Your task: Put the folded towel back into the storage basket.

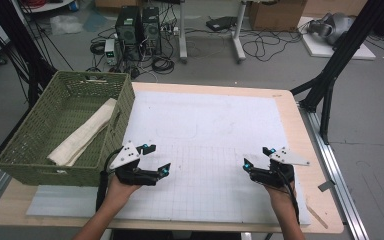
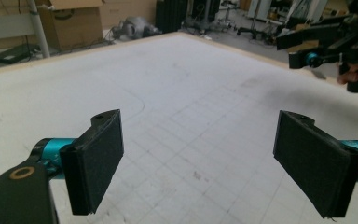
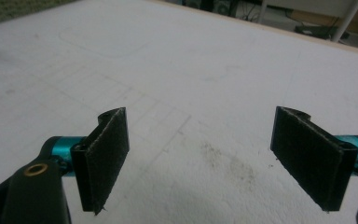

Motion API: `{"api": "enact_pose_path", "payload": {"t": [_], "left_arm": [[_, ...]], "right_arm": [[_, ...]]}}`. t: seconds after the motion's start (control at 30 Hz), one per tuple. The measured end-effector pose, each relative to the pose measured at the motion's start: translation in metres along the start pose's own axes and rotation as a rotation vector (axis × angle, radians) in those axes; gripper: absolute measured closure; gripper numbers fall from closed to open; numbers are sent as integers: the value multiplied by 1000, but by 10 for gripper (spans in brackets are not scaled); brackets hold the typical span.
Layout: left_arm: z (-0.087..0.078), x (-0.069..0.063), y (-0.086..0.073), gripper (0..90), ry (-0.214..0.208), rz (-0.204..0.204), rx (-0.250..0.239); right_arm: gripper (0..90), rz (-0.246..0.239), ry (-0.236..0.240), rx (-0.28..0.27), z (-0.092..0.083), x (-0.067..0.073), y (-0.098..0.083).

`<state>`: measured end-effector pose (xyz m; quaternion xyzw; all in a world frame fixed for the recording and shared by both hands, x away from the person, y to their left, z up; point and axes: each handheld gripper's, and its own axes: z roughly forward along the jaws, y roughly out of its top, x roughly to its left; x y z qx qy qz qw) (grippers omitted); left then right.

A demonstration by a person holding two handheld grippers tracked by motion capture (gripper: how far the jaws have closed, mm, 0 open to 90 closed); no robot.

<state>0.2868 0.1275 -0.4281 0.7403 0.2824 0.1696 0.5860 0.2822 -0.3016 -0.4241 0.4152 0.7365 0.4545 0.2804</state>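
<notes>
Both jaws released, nothing held: left gripper (image 1: 155,159), right gripper (image 1: 256,157). Rolled cloth (image 1: 82,133) is seen in basket (image 1: 25,167); likely idle, next pick undetermined.

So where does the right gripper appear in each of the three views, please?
High view: the right gripper is at lower right, above the white mat, jaws open.
Left gripper view: it is small, at the upper right edge.
Right gripper view: its two black jaws rise from the bottom, wide apart.
Shared landmark: the white mat's faint grid lines.
</notes>
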Motion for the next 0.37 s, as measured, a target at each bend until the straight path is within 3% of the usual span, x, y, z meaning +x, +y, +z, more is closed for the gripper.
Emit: {"api": "enact_pose_path", "payload": {"t": [0.13,0.37], "left_arm": [[4,3,-11,165,16,-15,31],[3,5,-9,167,24,-34,12]], "right_arm": [[179,-3,-12,28,1,-2,-4],[179,12,-30,12,-3,-6,-5]]}}
